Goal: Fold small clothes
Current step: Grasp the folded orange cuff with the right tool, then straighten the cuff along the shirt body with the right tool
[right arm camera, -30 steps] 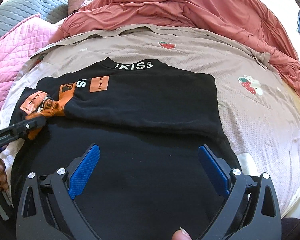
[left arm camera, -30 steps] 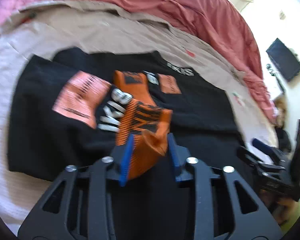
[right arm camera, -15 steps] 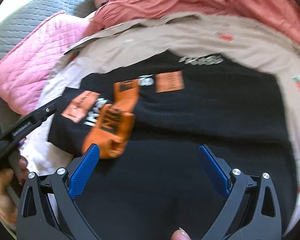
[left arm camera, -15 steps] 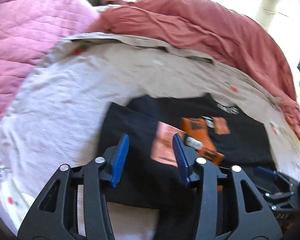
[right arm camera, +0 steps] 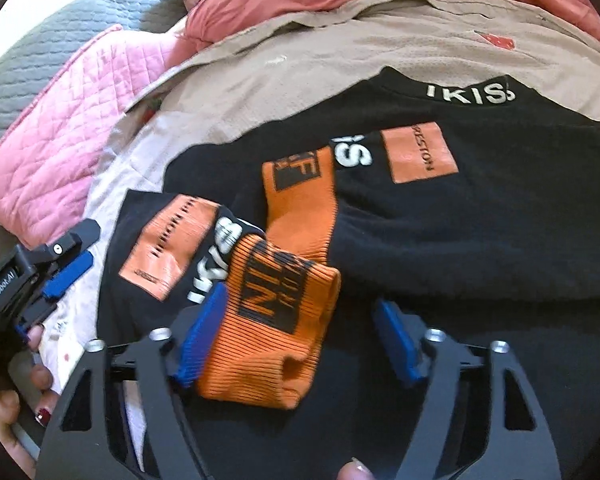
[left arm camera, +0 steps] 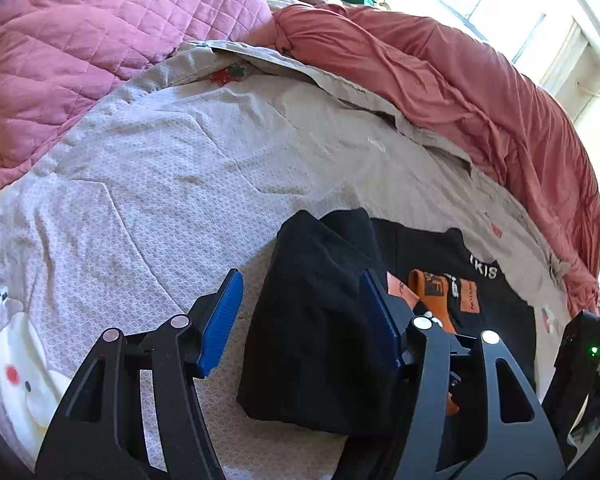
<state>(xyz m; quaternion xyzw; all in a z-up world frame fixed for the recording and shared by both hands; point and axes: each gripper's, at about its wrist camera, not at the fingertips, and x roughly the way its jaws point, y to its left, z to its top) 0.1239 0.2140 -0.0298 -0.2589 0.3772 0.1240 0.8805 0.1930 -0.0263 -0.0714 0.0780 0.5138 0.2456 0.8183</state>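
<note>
Your black sweatshirt (right arm camera: 480,232) lies on the bed (left arm camera: 180,184), part folded, its orange cuff (right arm camera: 276,304) turned over the body. White letters "IKIS" show at the collar, and an orange patch (right arm camera: 420,152) reads "RESTON". Your right hand-held gripper (right arm camera: 296,336) has just been closing; its jaws stand apart around the cuff, the left pad touching it, the right pad clear. Your left hand-held gripper (left arm camera: 300,320) has just been opening and holds nothing, poised over the sweatshirt's edge. Its side reads "GenRobot.AI".
</note>
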